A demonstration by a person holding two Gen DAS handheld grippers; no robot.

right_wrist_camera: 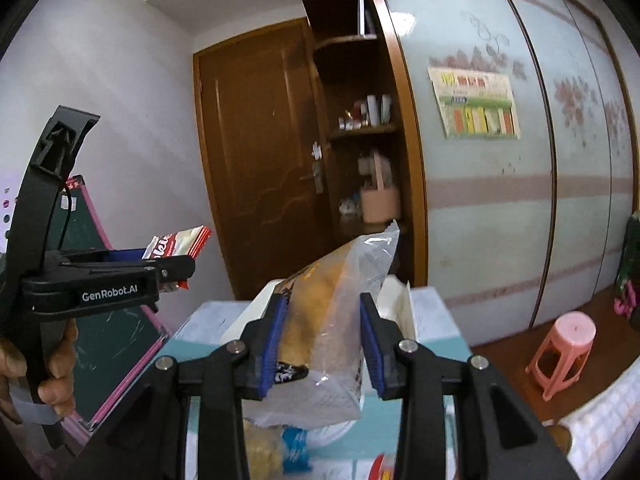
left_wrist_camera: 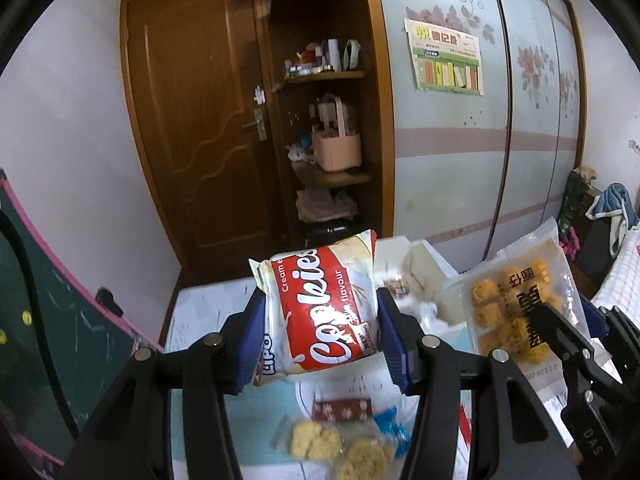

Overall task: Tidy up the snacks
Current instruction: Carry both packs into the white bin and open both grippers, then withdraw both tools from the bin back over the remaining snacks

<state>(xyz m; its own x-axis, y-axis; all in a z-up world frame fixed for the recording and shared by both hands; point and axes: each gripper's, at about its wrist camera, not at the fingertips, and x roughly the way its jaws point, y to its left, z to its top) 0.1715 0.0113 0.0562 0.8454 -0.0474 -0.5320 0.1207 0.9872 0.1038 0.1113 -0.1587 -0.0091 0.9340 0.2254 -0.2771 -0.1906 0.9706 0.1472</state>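
My left gripper [left_wrist_camera: 320, 300] is shut on a red and white cookies packet [left_wrist_camera: 328, 328], held upright above the table. The blue pads press on both of its sides. To its right, my right gripper [left_wrist_camera: 568, 316] is shut on a clear bag of golden fried snacks [left_wrist_camera: 508, 296], also lifted. In the right wrist view that bag [right_wrist_camera: 340, 276] stands between the blue pads of the right gripper [right_wrist_camera: 324, 304]. The left gripper [right_wrist_camera: 176, 258] is at the left with the cookies packet [right_wrist_camera: 180, 242] in it, and a hand [right_wrist_camera: 56, 376] grips its handle.
An open white box [left_wrist_camera: 424, 276] stands on the light blue table [left_wrist_camera: 208, 308] behind the packets. Small snack packs [left_wrist_camera: 320, 440], a blue one [left_wrist_camera: 390, 428] and a red one [left_wrist_camera: 340, 408] lie below. A chalkboard [left_wrist_camera: 60, 320] leans at the left; a pink stool [right_wrist_camera: 564, 348] is on the floor.
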